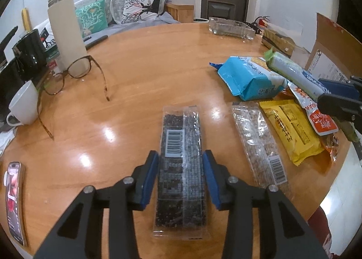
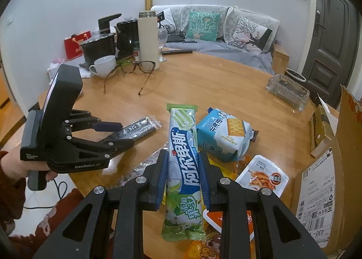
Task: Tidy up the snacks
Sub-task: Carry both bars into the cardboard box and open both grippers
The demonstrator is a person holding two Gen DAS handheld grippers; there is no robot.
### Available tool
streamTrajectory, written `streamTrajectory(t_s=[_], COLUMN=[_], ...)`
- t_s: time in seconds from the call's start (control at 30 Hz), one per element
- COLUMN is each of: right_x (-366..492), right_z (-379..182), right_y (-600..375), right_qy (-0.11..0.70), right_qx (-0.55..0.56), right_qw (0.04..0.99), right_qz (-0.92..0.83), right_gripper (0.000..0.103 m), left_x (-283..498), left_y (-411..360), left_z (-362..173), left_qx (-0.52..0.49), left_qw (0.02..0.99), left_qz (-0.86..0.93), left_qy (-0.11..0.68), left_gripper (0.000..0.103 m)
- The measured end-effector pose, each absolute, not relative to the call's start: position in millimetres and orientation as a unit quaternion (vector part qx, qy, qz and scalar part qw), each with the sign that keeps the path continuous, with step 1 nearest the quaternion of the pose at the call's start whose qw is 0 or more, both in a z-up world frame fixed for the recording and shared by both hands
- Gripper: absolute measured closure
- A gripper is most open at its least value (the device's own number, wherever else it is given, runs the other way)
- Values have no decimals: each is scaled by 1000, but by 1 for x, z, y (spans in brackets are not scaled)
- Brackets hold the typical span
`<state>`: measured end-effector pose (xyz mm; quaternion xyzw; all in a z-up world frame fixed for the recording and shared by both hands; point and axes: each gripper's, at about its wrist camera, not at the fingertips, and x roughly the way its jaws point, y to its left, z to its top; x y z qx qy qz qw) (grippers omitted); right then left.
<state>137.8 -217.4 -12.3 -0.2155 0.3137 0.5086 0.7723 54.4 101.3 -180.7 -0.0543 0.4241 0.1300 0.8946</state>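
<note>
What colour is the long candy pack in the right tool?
Green ends, blue-and-white middle: candy pack. Clearest in the right wrist view.

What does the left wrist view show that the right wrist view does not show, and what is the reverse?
Only the left wrist view shows the phone at the table edge and the pale clear-wrapped bar in full beside the yellow packet.

Only the right wrist view shows the hand holding the left gripper and the red bag.

Both show the dark bar in the left gripper, the green-and-blue stick in the right gripper, the blue cracker pack, glasses and white cup.
</note>
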Motion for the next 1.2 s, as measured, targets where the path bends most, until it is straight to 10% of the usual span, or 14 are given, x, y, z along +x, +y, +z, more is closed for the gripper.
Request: streamTrajectory(t_s=[1.2], right_x=[213], right_z=[116], right_y=[-403], right_qy=[268], right_qx=[-112], right_qw=[883], right_qz=[370], right_gripper=[81], left_x=[147], left_y=[-121], left_z=[53], left_qx=[59], left_qw=[956], left_qz=[-131], left_qy=[255], left_gripper=[65])
